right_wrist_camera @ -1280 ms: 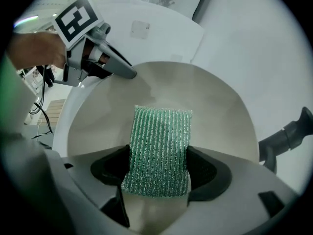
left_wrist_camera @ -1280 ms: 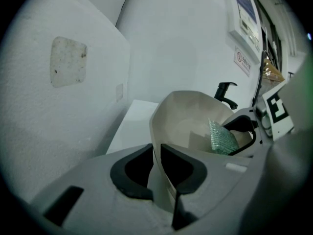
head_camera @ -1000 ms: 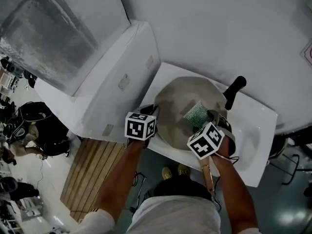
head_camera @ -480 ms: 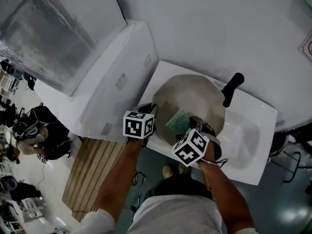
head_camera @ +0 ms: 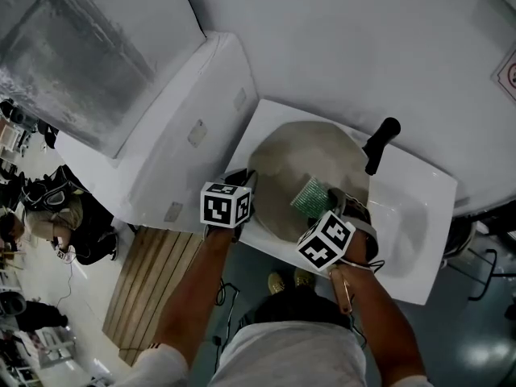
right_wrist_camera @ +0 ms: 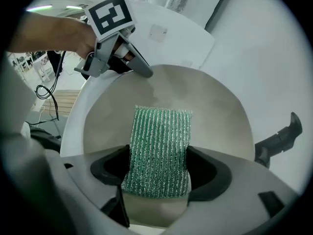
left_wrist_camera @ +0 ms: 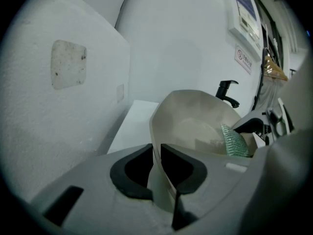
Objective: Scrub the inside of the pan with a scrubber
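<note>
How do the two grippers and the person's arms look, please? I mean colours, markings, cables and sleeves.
The left gripper and right gripper each have a pale grey body with curved black jaw pads. Each carries a white cube printed with black square markers. A thin dark cable hangs below the left forearm. The person wears a white short-sleeved top.

The pan (head_camera: 302,156) lies in the left half of the sink (head_camera: 419,240). The left tool (left_wrist_camera: 155,168) clamps the pan's rim at the sink's near-left edge. Inside the pan, toward its near-right side, the scrubber (right_wrist_camera: 157,151) sits in the right tool (right_wrist_camera: 156,173), seemingly touching the bottom. The tap (head_camera: 379,143) stands behind the pan at the sink's far edge.
</note>
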`<state>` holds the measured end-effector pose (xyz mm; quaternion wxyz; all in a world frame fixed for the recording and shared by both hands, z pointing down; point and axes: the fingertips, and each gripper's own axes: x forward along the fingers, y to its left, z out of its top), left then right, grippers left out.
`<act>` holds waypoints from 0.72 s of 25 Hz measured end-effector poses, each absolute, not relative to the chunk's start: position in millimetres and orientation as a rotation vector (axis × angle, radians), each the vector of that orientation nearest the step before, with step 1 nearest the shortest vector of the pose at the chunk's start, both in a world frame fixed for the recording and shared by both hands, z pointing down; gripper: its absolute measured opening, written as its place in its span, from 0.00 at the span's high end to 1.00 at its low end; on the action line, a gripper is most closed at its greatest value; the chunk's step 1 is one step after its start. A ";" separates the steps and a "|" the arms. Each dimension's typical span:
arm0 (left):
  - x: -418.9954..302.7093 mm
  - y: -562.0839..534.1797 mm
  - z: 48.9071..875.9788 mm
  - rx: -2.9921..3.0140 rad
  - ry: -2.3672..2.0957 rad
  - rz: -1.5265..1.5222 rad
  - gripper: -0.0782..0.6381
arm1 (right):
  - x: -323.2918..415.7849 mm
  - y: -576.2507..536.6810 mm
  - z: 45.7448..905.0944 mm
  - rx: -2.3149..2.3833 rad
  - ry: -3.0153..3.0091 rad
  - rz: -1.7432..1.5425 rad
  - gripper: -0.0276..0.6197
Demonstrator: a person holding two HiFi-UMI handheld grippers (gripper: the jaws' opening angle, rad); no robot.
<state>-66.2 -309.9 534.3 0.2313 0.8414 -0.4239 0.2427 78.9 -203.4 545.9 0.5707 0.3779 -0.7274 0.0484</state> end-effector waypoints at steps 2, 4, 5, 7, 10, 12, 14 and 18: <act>-66.1 -309.8 534.0 2.313 -1.169 0.672 0.81 | 86.3 -204.7 543.5 0.896 -1.693 0.099 0.41; -66.1 -309.8 533.5 2.313 -1.177 0.675 0.81 | 90.9 -205.7 540.1 0.903 -1.689 0.089 0.41; -66.0 -309.8 533.2 2.311 -1.183 0.677 0.81 | 92.5 -206.1 538.0 0.906 -1.689 0.084 0.41; -65.8 -309.3 532.6 2.309 -1.195 0.682 0.81 | 95.0 -207.1 532.9 0.915 -1.693 0.074 0.41; -66.5 -307.5 531.1 2.309 -1.207 0.684 0.81 | 98.0 -209.3 523.9 0.938 -1.707 0.069 0.41; -67.7 -305.6 528.3 2.312 -1.214 0.678 0.81 | 99.0 -210.7 517.1 0.953 -1.727 0.074 0.41; -68.9 -303.2 524.3 2.316 -1.222 0.672 0.80 | 99.6 -212.1 510.4 0.970 -1.756 0.089 0.41; -74.1 -297.3 512.5 2.324 -1.254 0.668 0.78 | 98.7 -214.4 495.9 1.015 -1.848 0.173 0.41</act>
